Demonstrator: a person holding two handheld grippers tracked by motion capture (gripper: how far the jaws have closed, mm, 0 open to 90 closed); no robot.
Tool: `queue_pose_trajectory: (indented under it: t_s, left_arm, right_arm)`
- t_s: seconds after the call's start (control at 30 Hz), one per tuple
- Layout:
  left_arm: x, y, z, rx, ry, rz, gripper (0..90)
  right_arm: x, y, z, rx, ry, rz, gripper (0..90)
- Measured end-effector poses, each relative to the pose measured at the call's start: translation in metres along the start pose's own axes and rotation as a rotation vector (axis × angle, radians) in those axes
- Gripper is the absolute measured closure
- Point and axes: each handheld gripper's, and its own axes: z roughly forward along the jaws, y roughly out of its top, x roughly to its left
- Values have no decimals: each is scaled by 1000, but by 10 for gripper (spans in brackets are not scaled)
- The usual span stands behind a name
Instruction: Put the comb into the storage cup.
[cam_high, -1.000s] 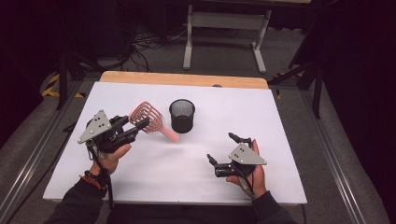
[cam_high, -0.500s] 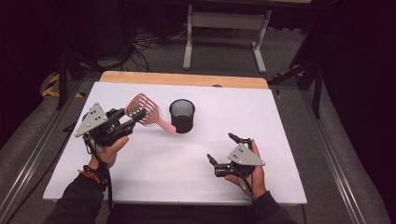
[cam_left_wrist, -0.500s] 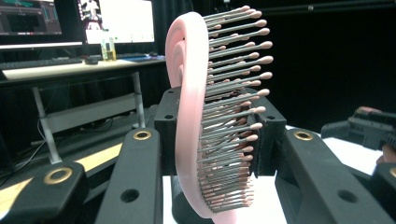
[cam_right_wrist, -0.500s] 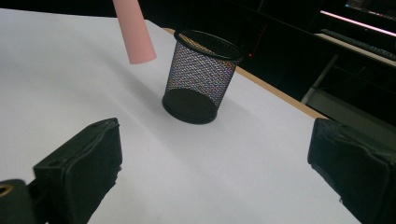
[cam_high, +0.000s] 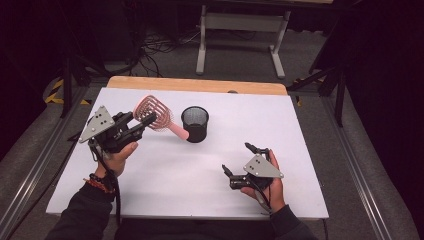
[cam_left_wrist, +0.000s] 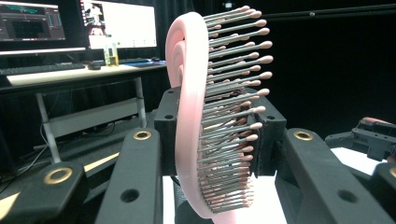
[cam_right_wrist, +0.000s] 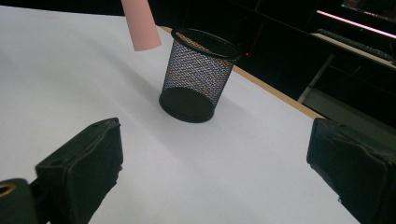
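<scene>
Pink hairbrush (cam_high: 156, 114), its head clamped in the left gripper (cam_high: 142, 125), angles handle-down toward the mesh cup (cam_high: 195, 124); right gripper (cam_high: 240, 165) gapes empty nearby.

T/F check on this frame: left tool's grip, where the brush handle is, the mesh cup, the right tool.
1. The left tool is shut on the head of the pink hairbrush. True; the left gripper view shows the brush head clamped between its jaws.
2. The brush handle already stands inside the mesh cup. False: the handle end hangs beside the cup's rim, outside it, as the right gripper view shows.
3. The mesh cup lies tipped on its side. False: it stands upright on the white table.
4. The right tool is open and holds nothing. True.
5. The right tool grips the cup's rim. False: it sits apart from the cup, nearer the person.
</scene>
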Motion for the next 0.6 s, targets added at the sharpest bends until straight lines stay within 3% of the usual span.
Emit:
queue_pose_trajectory:
  t_s: [0.6]
  left_arm:
    - [0, 19, 12, -10, -4, 21, 635]
  right_arm:
    - [1, 0, 0, 2, 9, -5, 43]
